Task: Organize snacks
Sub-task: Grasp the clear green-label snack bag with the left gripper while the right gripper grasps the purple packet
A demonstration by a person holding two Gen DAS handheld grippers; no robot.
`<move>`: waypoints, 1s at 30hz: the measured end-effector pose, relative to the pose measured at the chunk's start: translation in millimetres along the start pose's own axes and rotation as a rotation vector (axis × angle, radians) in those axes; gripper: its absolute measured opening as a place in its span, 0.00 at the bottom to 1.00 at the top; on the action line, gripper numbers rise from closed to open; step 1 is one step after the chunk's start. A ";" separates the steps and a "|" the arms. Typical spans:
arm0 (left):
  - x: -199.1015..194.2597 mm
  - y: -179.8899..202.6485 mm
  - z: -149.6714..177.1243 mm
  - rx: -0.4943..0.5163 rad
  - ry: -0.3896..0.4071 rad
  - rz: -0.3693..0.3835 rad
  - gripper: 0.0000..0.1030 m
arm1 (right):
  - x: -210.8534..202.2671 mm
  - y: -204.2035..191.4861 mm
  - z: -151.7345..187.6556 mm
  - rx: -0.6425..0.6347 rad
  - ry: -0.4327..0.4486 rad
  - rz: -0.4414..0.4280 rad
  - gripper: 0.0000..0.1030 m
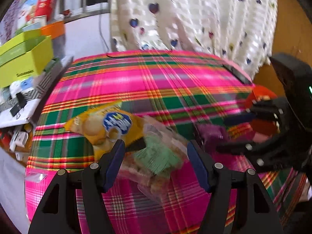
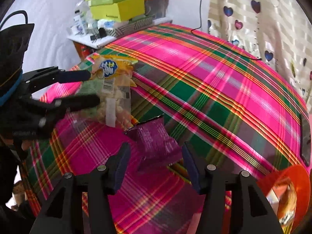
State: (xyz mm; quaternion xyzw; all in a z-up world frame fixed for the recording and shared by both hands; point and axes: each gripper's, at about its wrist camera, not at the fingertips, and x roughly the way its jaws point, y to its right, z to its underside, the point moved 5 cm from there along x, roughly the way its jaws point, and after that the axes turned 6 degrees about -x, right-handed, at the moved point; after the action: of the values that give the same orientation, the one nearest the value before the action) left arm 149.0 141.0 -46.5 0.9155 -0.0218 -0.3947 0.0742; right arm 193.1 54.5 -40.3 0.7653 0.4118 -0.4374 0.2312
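- Left gripper (image 1: pixel 155 152): fingers spread wide over a pile of snack bags on the plaid tablecloth (image 1: pixel 156 81); pads not pressing anything.
- Yellow snack bag (image 1: pixel 109 124) with a blue round logo lies just beyond the left finger's tip, at the far-left of the pile.
- Clear bag with a green label (image 1: pixel 158 156) sits between the two left fingers, running toward the near side; contact with the pads cannot be told because of blur.
- Right gripper (image 2: pixel 155 154): fingers parted, with no grip on anything.
- Purple snack packet (image 2: pixel 156 140) lies on the cloth between and just beyond the right fingertips, its near edge in the gap; it seems clear of both pads.
- In the right wrist view the left gripper (image 2: pixel 93 87) comes in from the left, its fingers either side of the yellow bag (image 2: pixel 115 66) and clear bag.
- Orange bowl (image 2: pixel 292 191) at the near-right table edge, some packet inside, blurred.
- Yellow-green boxes (image 2: pixel 117 7) stacked on a side table far left.
- Heart-print curtain (image 2: pixel 253 19) at the far right.
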 end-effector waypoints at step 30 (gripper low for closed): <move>4.8 24.4 28.6 -0.142 -0.040 -0.097 0.39 | -30.2 11.1 24.6 0.149 0.067 0.023 0.38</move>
State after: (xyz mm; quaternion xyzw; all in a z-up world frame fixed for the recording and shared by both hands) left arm 132.0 113.0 -65.6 0.8999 0.0492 -0.4166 0.1191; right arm 182.2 17.9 -27.0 0.7992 0.3769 -0.4382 0.1648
